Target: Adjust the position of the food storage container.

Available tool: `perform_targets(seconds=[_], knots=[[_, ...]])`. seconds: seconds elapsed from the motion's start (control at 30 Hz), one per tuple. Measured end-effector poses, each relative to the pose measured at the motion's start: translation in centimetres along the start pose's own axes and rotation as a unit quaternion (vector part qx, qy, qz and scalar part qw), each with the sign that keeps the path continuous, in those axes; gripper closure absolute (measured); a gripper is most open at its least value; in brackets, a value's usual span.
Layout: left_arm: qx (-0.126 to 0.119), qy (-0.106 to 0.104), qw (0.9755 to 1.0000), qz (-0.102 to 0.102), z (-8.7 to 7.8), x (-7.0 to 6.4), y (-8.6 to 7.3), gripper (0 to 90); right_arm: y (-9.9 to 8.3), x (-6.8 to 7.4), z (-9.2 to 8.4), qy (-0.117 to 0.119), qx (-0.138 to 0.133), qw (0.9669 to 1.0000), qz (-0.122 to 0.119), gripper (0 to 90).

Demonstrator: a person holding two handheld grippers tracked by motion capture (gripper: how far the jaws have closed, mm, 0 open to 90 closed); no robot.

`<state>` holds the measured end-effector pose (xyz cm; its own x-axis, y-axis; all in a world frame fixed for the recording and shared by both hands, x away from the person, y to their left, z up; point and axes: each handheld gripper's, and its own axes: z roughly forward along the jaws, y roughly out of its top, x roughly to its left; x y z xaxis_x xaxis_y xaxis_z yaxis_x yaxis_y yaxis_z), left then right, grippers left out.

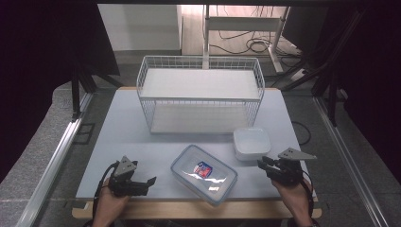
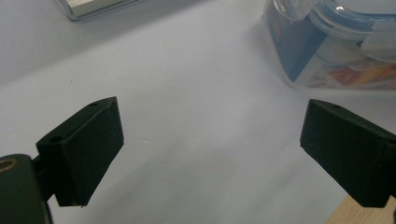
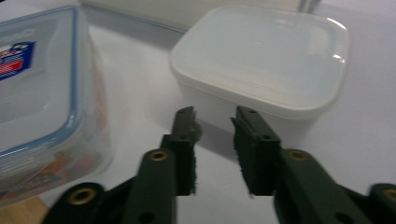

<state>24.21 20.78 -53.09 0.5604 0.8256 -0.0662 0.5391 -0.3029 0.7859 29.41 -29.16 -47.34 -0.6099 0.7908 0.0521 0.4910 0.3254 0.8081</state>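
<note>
right tool [image 3: 214, 140] empty, narrow-gapped, near white container [image 3: 261, 60].

Bright overhead light on the pale surface [image 1: 127, 137], glare streaking the clear container's lid [image 1: 204, 174]; surroundings dark, close gripper views soft and blurry.

Right gripper [image 3: 214, 140] (jaws narrowly apart), white tub [image 3: 261, 56], clear container [image 3: 42, 93]

1. Left gripper [image 1: 152, 180], at 7 o'clock on the table, lies low in the left hand [image 1: 109, 204], jaws spread wide, aimed toward 3 o'clock.
2. Right gripper [image 1: 259, 163], at 5 o'clock in the right hand [image 1: 294, 198], aims toward 10 o'clock, jaws narrowed to a small gap with nothing between them.
</note>
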Motion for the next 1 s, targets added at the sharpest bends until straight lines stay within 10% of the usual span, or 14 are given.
perform_targets(seconds=[0.47, 1.0], knots=[[-0.017, 0.017, 0.9996, 0.015, -0.3, -0.2, 0.1, 5.5, 3.8, 1.1, 2.7, 0.019, 0.001, 0.9994, -0.029, 88.9], [-0.019, 0.009, 0.9996, 0.018, -0.1, -0.1, 0.3, 5.4, 8.6, 2.9, 11.2, -0.004, 0.065, 0.9930, -0.099, 89.3]])
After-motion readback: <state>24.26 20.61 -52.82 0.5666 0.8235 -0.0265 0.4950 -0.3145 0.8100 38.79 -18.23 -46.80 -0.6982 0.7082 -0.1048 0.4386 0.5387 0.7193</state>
